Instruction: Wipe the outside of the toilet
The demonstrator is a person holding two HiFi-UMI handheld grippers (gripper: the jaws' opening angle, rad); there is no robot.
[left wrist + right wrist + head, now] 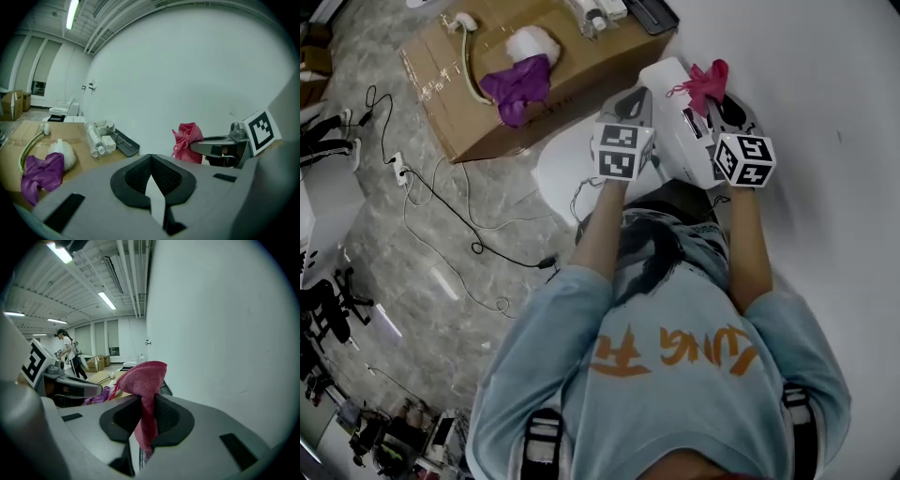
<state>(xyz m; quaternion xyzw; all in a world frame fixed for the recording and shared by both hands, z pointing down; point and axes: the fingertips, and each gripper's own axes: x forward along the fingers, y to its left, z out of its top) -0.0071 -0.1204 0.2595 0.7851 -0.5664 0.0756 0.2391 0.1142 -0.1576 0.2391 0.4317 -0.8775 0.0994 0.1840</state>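
The white toilet (565,167) stands against the wall, its tank (667,82) at the far end, just ahead of the person's body. My right gripper (719,103) hovers over the tank's right side, shut on a crimson cloth (705,81). In the right gripper view the cloth (144,377) bunches above the jaws and hangs down between them at my right gripper (146,414). My left gripper (630,103) is level with it over the tank's left side. Its jaws are shut with nothing in them (151,172). From there I see the cloth (186,140) and the right gripper (224,146).
A cardboard box (455,112) left of the toilet carries a purple cloth (517,84), a white puff (532,41) and a hose. Cables (441,202) trail over the marble floor. A white wall (825,112) runs along the right. A person (70,355) stands far off.
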